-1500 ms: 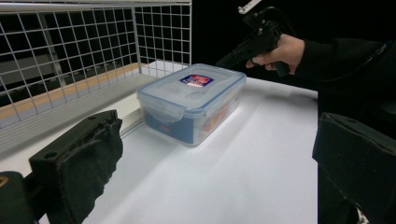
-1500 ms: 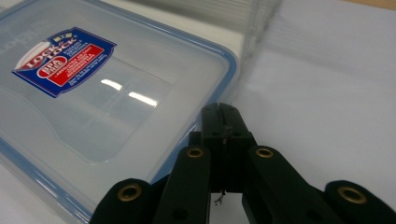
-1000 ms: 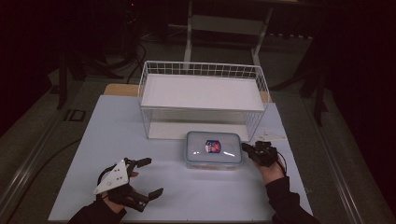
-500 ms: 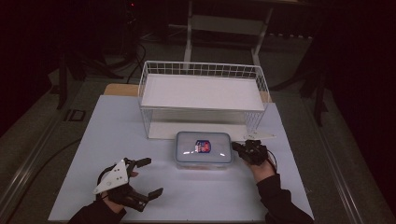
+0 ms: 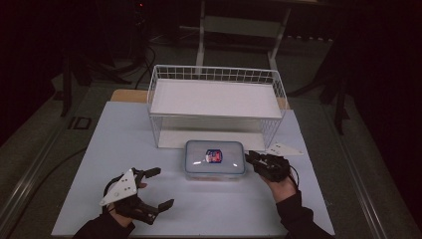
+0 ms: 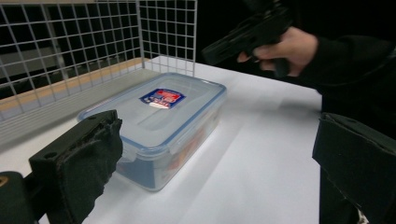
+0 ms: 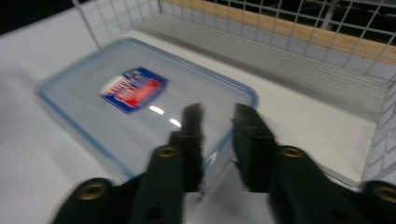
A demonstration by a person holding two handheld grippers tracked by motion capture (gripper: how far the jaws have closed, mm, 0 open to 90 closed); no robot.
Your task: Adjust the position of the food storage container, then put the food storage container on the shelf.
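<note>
1. A clear rectangular plastic food box with rounded corners and a blue-rimmed snap lid (image 5: 215,159) lies flat on the matte white tabletop (image 5: 119,144), just in front of the white wire-grid rack (image 5: 215,74).
2. A small red-and-blue label (image 6: 162,98) sits at the middle of the glossy lid, which catches pale glints; reddish contents show faintly through the box wall, too dim to identify.
3. The rack is thin welded wire in square mesh, with a flat white shelf on top and an open bay beneath it.
4. The right gripper (image 5: 251,158), black and blocky, is at the box's right end. In the right gripper view its jaws stand a narrow gap apart, over the lid's near corner; the picture is blurred, so contact cannot be told.
5. The left gripper (image 5: 157,188), carrying a grey three-cornered plate, is near the table's front-left, well apart from the box. Its jaws are spread wide, with coarse, fabric-like black pads (image 6: 88,154).
6. A flat pale triangular piece (image 5: 283,149) lies on the table beside the rack's right foot.
</note>
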